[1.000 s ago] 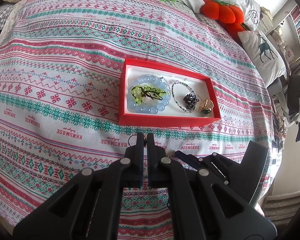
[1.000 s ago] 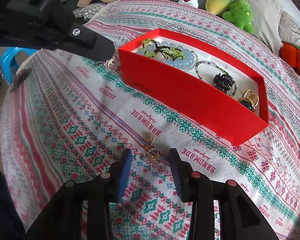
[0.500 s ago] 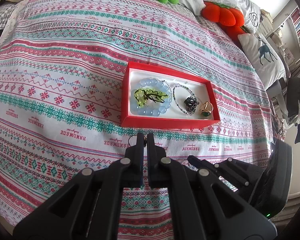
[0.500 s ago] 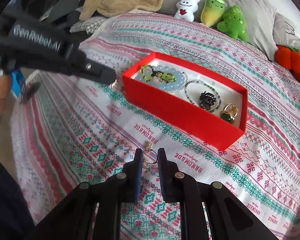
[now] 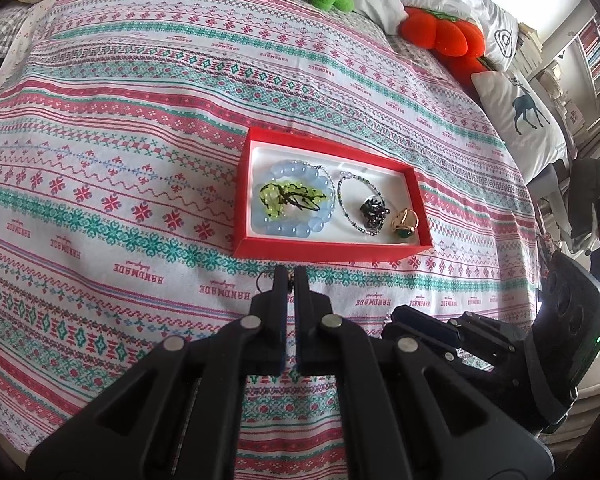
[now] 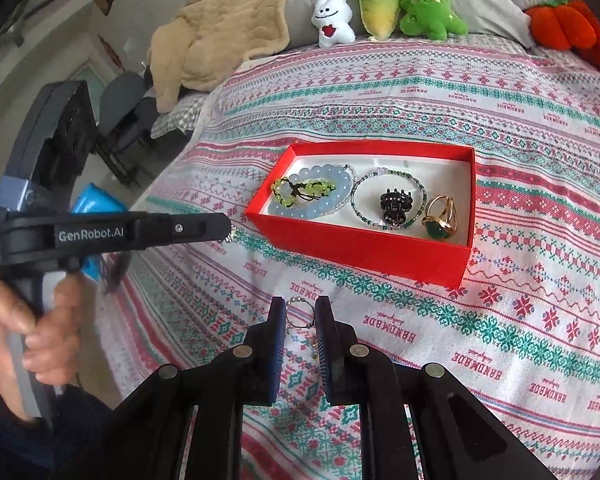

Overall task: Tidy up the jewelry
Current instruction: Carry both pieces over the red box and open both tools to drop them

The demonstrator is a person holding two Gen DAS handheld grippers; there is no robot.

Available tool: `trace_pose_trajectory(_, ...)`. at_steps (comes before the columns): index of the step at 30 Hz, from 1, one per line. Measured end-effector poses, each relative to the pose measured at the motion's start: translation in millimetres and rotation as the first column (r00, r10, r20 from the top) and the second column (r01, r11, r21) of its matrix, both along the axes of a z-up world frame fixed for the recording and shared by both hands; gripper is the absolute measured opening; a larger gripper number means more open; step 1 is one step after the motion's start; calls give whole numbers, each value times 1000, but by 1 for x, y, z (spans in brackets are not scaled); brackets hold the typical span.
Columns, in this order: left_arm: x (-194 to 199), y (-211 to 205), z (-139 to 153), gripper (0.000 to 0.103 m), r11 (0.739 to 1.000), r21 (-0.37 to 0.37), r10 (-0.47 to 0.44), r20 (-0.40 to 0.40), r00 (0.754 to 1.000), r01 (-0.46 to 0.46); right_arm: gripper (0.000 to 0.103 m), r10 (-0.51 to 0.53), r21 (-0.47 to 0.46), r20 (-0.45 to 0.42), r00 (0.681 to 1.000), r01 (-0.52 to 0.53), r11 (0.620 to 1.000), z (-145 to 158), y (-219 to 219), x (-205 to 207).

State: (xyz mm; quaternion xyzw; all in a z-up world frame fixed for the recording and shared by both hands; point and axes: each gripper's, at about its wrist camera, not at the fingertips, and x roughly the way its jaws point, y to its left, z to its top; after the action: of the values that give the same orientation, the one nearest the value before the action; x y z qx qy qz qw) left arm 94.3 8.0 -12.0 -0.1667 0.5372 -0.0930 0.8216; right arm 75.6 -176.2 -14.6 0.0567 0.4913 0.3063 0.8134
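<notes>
While the right gripper [image 6: 301, 312] clamps a small beaded ring [image 6: 300, 314] above the bedspread [image 6: 500, 320], the left gripper [image 5: 289, 280] pinches a tiny piece, too hidden to identify. Beyond, the red box [image 6: 364, 246] already holds bracelets [image 6: 312, 196], a hair claw [image 6: 396, 205] and a gold ring [image 6: 441, 220]; apparently only these two pieces remain.

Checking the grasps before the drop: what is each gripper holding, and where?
Left gripper pinches a small silvery trinket at its fingertips. Right gripper holds a small beaded wire hoop earring by its ring's sides.
</notes>
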Motion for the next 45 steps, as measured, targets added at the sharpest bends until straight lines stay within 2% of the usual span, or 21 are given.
trace_pose_trajectory(7, 3, -3, 15, 3, 998, -62, 8, 51, 999, -5, 15, -69, 168, -80, 994, 81, 982, 6, -23, 13)
trace_pose_trajectory(10, 7, -4, 19, 3, 996, -93, 16, 61, 998, -10, 15, -91, 205, -104, 990, 111, 973, 7, -28, 19)
trace_pose_trajectory(19, 19, -6, 26, 3, 985, -172, 37, 117, 992, -17, 15, -168, 173, -53, 984, 174, 969, 20, -37, 35)
trace_pose_trajectory(28, 42, -19, 10, 3, 982, -184, 52, 104, 993, -32, 15, -246, 129, -2, 969, 244, 961, 19, -42, 53)
trace_pose_trajectory(36, 52, -35, 4, 3, 985, -174, 34, 101, 994, -16, 15, -247, 82, 22, 969, 245, 966, 12, -36, 65)
trace_pose_trajectory(45, 57, -31, -2, 3, 986, -167, 41, 87, 995, -26, 16, -199, 12, 60, 978, 198, 980, 3, -13, 80)
